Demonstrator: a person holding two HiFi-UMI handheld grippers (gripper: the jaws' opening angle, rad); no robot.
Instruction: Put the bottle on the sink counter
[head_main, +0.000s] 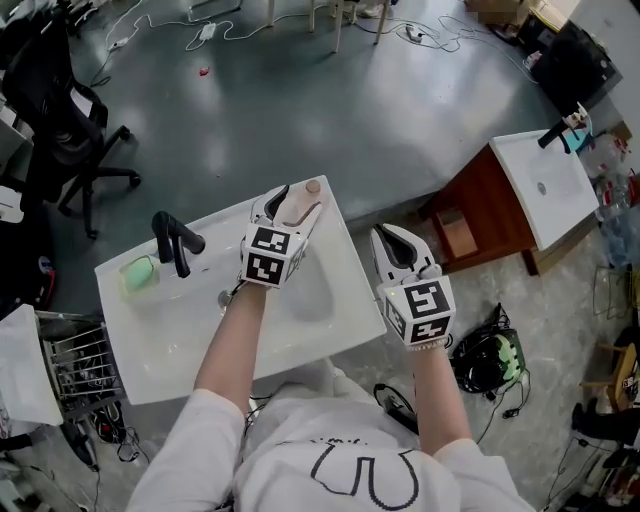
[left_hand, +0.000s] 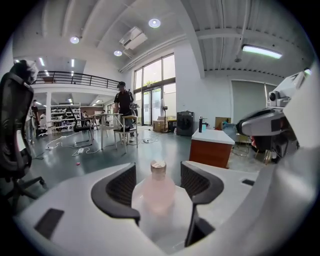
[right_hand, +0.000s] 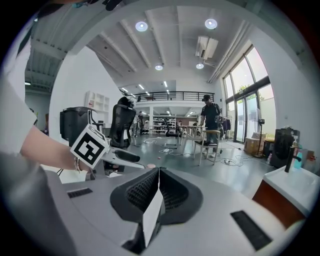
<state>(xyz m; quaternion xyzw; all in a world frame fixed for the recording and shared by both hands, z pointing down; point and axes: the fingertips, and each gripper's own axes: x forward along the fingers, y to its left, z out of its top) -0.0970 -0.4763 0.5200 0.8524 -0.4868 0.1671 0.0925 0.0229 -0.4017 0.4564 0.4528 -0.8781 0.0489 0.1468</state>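
Stands at a white sink with a two-jaw gripper in each hand. Reaches the left gripper out to the far rim of the sink surface, jaws spread wide on either side of the bottle. Leaves a slim gap between each pad and the pale pink body, so no grip on it. Shows, in the left gripper view, the bottle upright on the white surface, tan cap on top, midway between the two black ribbed pads. Places it, in the head view, at the back edge of the surface, beyond the basin and well right of the black faucet. Has a pale green block lying just left of that faucet.

Carries the right gripper just beside the sink's right edge, near the left one but apart from it. Presses its jaws together, pads meeting along a single line with nothing held between them. Catches, in the right gripper view, the left gripper's marker cube and a bare forearm at the left.

Takes in, round about: a black office chair on the grey floor to the left, a wire rack at the sink's near left corner, a second white sink on a wooden cabinet well off to the right, and cables across the floor at the top.
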